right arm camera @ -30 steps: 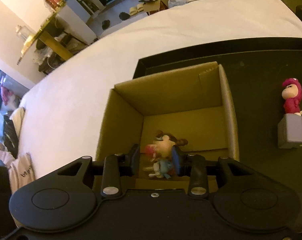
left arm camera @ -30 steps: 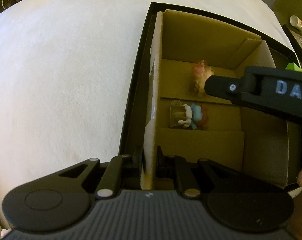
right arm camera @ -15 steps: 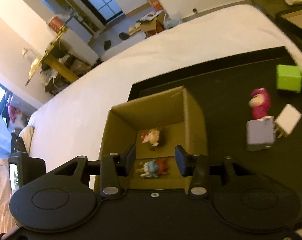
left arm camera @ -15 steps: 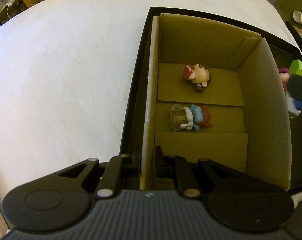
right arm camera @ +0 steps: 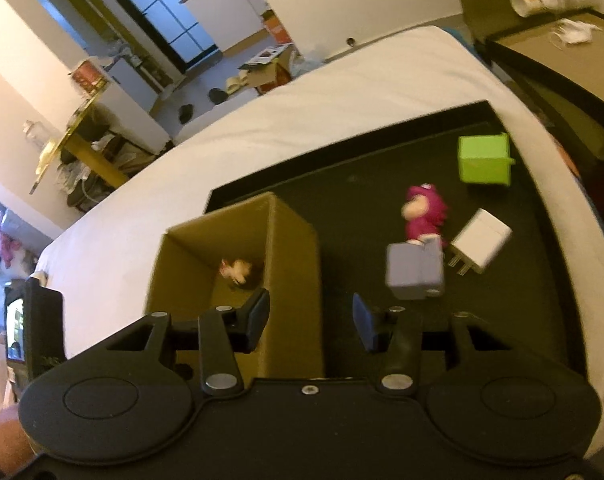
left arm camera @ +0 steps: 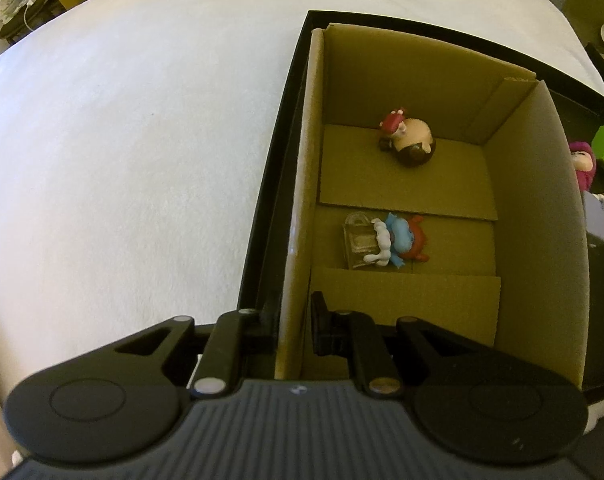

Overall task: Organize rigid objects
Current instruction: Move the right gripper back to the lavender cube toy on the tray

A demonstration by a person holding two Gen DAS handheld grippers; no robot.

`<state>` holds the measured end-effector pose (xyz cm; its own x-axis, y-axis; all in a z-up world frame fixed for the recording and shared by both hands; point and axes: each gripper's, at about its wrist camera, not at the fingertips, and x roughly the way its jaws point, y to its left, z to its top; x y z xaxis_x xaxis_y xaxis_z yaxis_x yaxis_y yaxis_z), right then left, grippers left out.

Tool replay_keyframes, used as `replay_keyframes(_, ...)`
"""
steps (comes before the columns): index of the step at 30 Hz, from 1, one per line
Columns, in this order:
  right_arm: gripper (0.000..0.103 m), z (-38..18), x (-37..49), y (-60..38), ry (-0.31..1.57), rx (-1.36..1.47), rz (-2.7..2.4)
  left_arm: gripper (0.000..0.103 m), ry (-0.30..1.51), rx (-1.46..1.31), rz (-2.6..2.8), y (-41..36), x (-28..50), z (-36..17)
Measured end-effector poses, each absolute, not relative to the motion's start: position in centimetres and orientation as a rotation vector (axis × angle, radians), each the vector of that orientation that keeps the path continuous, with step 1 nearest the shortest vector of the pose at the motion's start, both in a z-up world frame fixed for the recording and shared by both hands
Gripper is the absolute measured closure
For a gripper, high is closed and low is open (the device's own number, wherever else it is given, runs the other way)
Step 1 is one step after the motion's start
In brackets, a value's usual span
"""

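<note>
Right gripper (right arm camera: 310, 322) off box (right arm camera: 289, 240), jaws opening

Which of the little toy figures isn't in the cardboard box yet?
The pink figure, upright on the black tray beside the box; the other two lie inside.

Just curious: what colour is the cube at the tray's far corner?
Bright green cube; the right wrist view shows it best.

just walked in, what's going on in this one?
A person is sorting small toys into a cardboard box on a black tray. The left gripper is clamped on the box's side wall. The right gripper is empty, jaws opening. Two figurines lie inside; a pink figure, grey block, white charger and green cube sit outside.
</note>
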<state>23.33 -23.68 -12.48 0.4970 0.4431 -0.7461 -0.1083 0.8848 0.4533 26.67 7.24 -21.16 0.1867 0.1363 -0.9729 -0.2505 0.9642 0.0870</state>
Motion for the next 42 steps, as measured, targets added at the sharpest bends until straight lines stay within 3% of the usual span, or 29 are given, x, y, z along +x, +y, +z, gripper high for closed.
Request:
replay_keyframes(26, 0.056, -16.5, 24.8, -25.1, 1.022, 0.230, 0.220, 0.090, 1.373, -0.054, 0.277, 6.4, 27.0, -22.3)
replay_keyframes(42, 0.048, -18.7, 27.6, -23.0, 1.035, 0.167, 0.205, 0.088, 1.377, -0.037, 0.279, 6.0, 27.2, -22.8)
